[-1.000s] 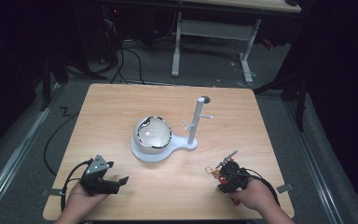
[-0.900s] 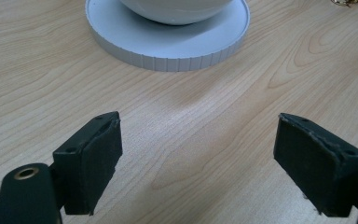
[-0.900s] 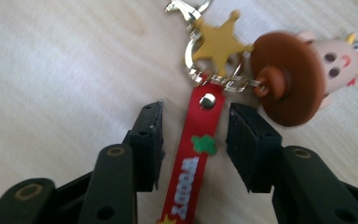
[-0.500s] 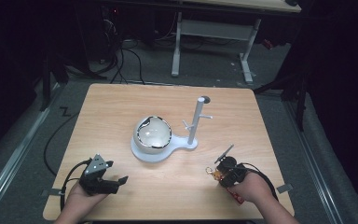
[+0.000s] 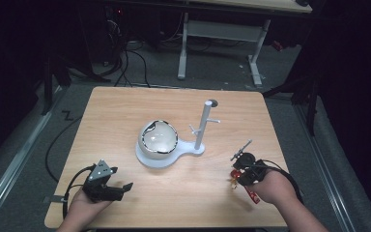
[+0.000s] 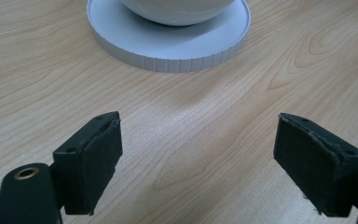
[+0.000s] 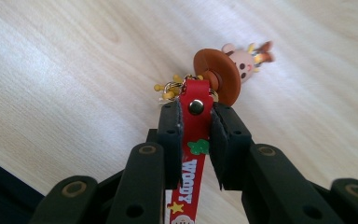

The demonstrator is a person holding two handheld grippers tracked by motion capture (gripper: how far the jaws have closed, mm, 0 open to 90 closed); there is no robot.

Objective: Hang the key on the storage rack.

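Over at the near right of the wooden table (image 5: 125,111), a red Woody keychain strap (image 7: 196,140) sits pinched between the right gripper (image 7: 195,133)'s jaws, its hatted figure charm (image 7: 230,67) dangling beyond, while the left gripper (image 6: 198,158) gapes wide, empty, facing the bowl (image 5: 159,137) on its white stand (image 5: 193,149).

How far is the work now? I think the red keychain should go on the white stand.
Done: the right gripper is shut on the red keychain strap. In hand: the figure hangs past the jaws, low over the table. Left, probably: hanging it on the stand, whose pegs are bare. The left gripper is open, idle.
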